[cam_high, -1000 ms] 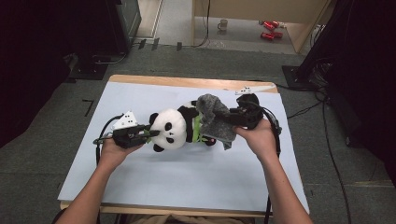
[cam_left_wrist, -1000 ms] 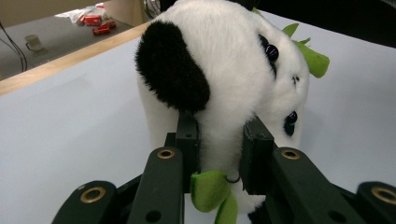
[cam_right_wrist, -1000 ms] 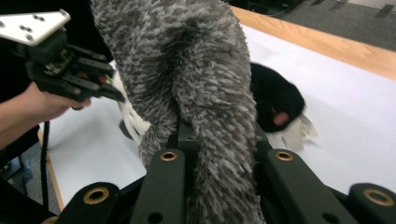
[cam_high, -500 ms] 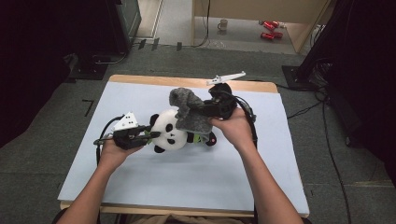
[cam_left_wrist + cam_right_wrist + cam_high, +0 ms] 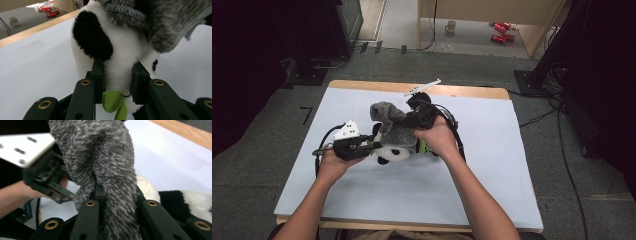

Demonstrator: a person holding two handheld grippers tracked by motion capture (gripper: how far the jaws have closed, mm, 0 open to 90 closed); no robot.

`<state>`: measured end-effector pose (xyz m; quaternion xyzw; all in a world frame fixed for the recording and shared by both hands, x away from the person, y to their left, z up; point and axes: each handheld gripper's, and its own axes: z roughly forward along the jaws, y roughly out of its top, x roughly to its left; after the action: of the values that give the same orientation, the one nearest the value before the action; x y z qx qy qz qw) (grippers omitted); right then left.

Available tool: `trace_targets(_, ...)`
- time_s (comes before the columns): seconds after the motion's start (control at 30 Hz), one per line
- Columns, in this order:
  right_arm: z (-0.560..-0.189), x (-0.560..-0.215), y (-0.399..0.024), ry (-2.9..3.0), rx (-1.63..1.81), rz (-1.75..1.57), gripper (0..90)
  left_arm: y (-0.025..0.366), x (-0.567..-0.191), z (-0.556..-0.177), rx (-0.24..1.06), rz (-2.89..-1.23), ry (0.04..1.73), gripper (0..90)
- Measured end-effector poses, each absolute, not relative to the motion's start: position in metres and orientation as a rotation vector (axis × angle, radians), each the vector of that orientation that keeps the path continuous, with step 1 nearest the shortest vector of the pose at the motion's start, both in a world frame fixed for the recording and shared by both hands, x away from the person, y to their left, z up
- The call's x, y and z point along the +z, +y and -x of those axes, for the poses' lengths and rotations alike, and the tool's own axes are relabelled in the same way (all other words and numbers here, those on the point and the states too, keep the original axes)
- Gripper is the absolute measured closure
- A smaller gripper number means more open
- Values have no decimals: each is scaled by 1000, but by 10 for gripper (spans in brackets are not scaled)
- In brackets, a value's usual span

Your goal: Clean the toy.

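Observation:
A black-and-white plush panda (image 5: pixel 394 152) lies on the white mat (image 5: pixel 362 200). My left gripper (image 5: pixel 374 146) is shut on it at its left end. In the left gripper view the jaws (image 5: pixel 117 75) pinch white fur just above a green tag (image 5: pixel 112 101); they have eased a little within the last second, but the fur is still squeezed. My right gripper (image 5: pixel 409 120) is shut on a grey fuzzy garment (image 5: pixel 389 122) draped over the panda's head. In the right gripper view the grey pile (image 5: pixel 100 157) bunches between the jaws (image 5: pixel 116 192), with the panda (image 5: pixel 185 202) below right.
The table's wooden back edge (image 5: pixel 462 91) runs behind the mat. On the floor beyond stand a mug (image 5: pixel 451 26) and red cans (image 5: pixel 499 32). Cables (image 5: pixel 542 117) trail off the right side. Dark equipment flanks both sides.
My right gripper has carried the grey garment leftward, from over the panda's body to over its head. The left gripper has stayed where it was on the panda.

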<state>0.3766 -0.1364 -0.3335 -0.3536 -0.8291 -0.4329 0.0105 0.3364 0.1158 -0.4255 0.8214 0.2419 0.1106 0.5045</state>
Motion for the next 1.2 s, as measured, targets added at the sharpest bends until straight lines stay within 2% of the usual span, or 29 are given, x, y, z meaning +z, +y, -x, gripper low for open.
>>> trace_targets(0.2, -384, -347, -142, -2596, -1312, 1142, 768, 115, -426, -336, 264, -1992, 587, 700)
trace_targets(1.2, -400, -355, -175, -2626, -1230, 1283, 770, 116, -427, -337, 227, -1986, 608, 698)
